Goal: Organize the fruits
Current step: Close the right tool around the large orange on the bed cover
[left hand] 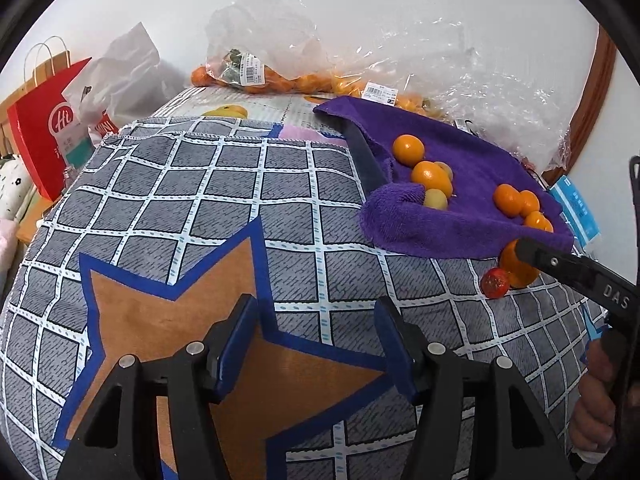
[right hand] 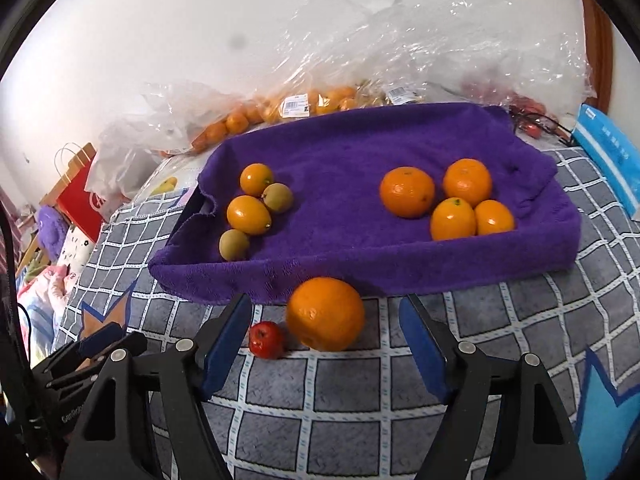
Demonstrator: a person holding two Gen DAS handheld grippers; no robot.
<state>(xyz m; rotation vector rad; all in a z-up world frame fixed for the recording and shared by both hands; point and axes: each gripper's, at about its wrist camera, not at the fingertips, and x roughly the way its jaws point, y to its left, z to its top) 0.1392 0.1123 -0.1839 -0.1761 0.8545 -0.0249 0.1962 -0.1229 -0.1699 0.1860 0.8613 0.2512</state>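
A purple towel-lined tray (right hand: 360, 148) lies on the checked cloth. At its left sit small orange and greenish fruits (right hand: 249, 214); at its right, several oranges (right hand: 407, 191). Just in front of the tray a large orange (right hand: 325, 314) rests on the cloth, with a small red fruit (right hand: 266, 340) to its left. My right gripper (right hand: 324, 305) stands open, its blue pads on either side of the large orange without touching it. My left gripper (left hand: 316, 307) is open and empty over the brown star print, well left of the tray (left hand: 472, 168), the orange (left hand: 516, 270) and the red fruit (left hand: 495, 283).
Clear plastic bags of oranges (right hand: 304, 104) pile against the wall behind the tray. A red paper bag (left hand: 44, 128) and white bags stand off the far left edge. A blue packet (right hand: 608, 152) lies to the right. A hand (left hand: 596, 412) holds the right gripper's handle.
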